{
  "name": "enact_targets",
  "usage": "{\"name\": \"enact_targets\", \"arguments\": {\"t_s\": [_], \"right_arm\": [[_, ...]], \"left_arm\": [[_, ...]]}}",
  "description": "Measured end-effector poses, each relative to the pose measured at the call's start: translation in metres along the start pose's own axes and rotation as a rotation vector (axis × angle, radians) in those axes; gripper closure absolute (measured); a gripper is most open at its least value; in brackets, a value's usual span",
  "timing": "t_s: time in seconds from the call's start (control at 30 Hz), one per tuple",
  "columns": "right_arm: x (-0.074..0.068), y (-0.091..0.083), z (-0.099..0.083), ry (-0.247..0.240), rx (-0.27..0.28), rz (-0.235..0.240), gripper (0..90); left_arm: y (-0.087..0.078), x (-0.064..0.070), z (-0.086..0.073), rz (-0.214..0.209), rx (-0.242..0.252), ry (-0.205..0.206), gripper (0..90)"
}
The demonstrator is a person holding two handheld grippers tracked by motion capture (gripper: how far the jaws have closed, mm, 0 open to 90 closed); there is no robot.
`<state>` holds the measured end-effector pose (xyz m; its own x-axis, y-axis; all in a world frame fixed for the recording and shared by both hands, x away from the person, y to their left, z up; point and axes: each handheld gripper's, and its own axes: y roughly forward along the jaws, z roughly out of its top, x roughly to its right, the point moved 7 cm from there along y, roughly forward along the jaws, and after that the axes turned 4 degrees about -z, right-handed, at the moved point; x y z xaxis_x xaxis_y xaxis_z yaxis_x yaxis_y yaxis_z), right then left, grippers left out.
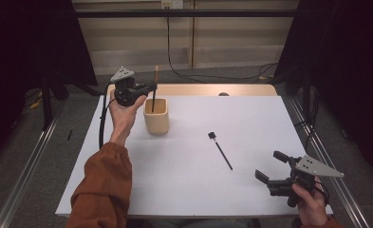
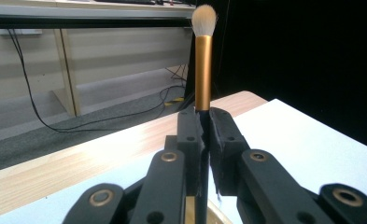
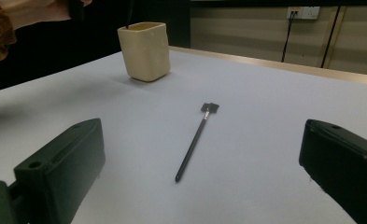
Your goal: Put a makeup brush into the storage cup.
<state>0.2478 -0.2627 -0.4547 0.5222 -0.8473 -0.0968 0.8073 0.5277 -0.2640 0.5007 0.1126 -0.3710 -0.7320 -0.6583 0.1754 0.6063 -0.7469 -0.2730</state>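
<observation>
A cream cup stands on the white table, left of centre. My left gripper hovers just above the cup, shut on a makeup brush with a gold ferrule and white bristles pointing up; its black handle reaches down into the cup. A thin black brush lies flat on the table to the right of the cup. My right gripper is open near the front right corner, jaws facing that lying brush from a distance, nothing between them.
A wooden strip runs along the table's far edge. Metal rails flank the table on the floor. Cables trail on the floor behind. Dark curtains hang on both sides.
</observation>
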Motion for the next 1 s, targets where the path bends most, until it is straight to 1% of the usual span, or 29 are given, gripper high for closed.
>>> {"name": "enact_targets", "arguments": {"t_s": [0.07, 0.13, 0.2, 0.23, 0.3, 0.4, 0.53, 0.6, 0.87, 0.93, 1.0], "right_arm": [[0.000, 0.000, 0.000, 0.000, -0.001, 0.001, 0.0], [0.000, 0.000, 0.000, 0.000, 0.000, -0.001, 0.0], [0.000, 0.000, 0.000, -0.001, 0.000, 0.000, 0.0], [0.000, 0.000, 0.000, -0.001, 0.000, 0.001, 0.0], [0.000, -0.001, 0.000, 0.001, 0.001, 0.000, 0.0], [0.000, 0.000, 0.000, 0.001, 0.000, 0.003, 0.0], [0.000, -0.001, 0.000, 0.002, 0.000, 0.002, 0.0], [0.000, -0.001, 0.000, 0.000, 0.001, 0.001, 0.0], [0.000, 0.000, 0.000, 0.002, 0.000, 0.000, 0.0], [0.000, 0.000, 0.000, -0.002, -0.002, 0.001, 0.0], [0.000, 0.000, 0.000, -0.002, -0.001, 0.002, 0.0]], "left_arm": [[0.001, -0.001, -0.002, 0.002, -0.003, 0.004, 83.8], [0.001, -0.001, -0.004, 0.000, 0.000, -0.006, 83.8], [0.001, -0.002, -0.006, 0.007, 0.002, -0.003, 83.8], [0.002, -0.003, -0.008, 0.000, 0.000, -0.009, 83.8], [0.005, -0.003, -0.011, 0.004, -0.020, -0.006, 83.8], [0.005, -0.004, -0.014, 0.004, -0.004, -0.017, 83.8], [0.006, -0.004, -0.020, 0.003, -0.018, -0.019, 83.8], [0.007, -0.006, -0.022, 0.007, -0.013, -0.026, 83.8], [0.005, -0.007, -0.029, 0.005, -0.026, -0.023, 83.7], [0.004, -0.007, -0.032, -0.003, -0.019, -0.014, 83.7], [0.004, -0.008, -0.036, 0.001, -0.024, -0.017, 83.7]]}}
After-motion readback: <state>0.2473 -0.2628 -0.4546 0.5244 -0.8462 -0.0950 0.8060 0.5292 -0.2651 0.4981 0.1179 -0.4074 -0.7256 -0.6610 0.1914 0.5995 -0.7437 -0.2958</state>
